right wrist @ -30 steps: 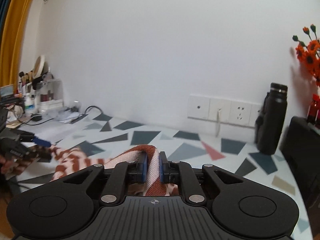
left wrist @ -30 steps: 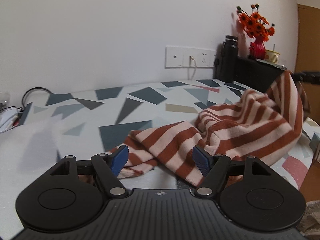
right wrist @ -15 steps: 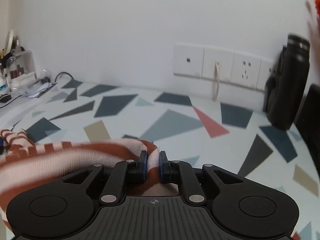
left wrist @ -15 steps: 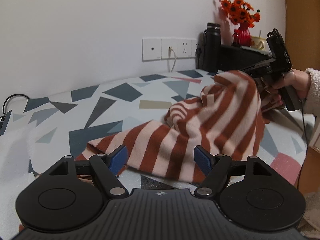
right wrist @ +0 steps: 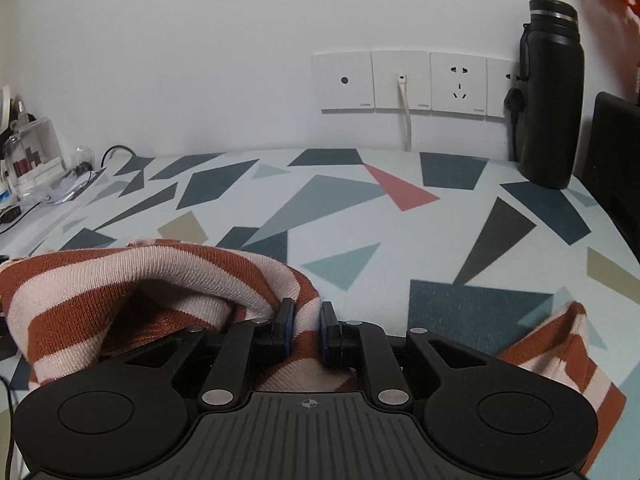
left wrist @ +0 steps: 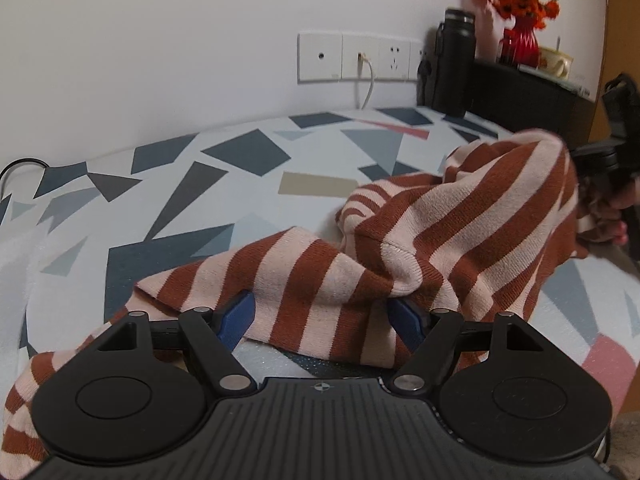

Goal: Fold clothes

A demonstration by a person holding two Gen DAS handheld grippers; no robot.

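A rust-and-cream striped knit garment lies bunched on the patterned table cover. My left gripper stands open, and a fold of the garment lies between its blue pads. In the right wrist view my right gripper is shut on a fold of the striped garment, holding it just above the table. From the left wrist view that gripper shows at the far right, held by a hand, with the cloth lifted to a peak there.
A black flask stands at the back right by wall sockets with a white cable. Orange flowers in a red vase sit on a dark cabinet. Clutter and cables lie at the far left.
My left gripper has moved forward so the garment's fold now lies between its open pads. My right gripper has carried its held fold lower and farther over the table.
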